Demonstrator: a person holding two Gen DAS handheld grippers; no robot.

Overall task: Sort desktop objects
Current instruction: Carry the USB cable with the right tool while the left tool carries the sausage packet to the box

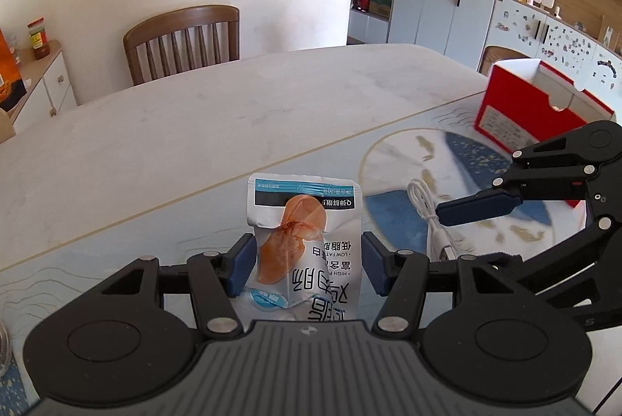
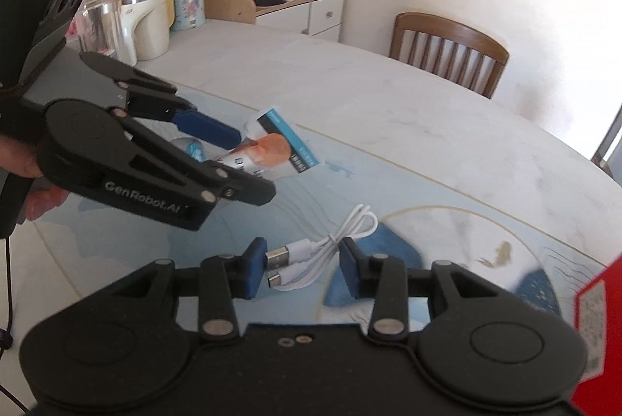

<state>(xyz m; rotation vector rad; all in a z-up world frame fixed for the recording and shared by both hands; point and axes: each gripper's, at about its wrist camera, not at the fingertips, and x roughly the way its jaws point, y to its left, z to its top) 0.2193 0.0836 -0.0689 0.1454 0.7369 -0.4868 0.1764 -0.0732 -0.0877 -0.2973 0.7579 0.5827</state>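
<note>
The left gripper [image 1: 305,262] pinches a crumpled snack pouch [image 1: 307,245] at half spread, the right gripper [image 2: 299,270] apparently clamps a coiled white cable [image 2: 330,241], both seemingly lifted above the table mat [image 2: 427,182], so loose loops or slick foil could slip before reaching the red box [image 1: 521,109] beyond.

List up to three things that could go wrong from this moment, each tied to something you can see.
1. The left hand-held gripper pinches the crinkled silver snack pouch with the orange picture low down, so it might flop or slip.
2. The coiled white USB cable in the right hand-held gripper trails a loose loop that could snag.
3. Both grippers sit close and could collide near the open red cardboard box.
</note>
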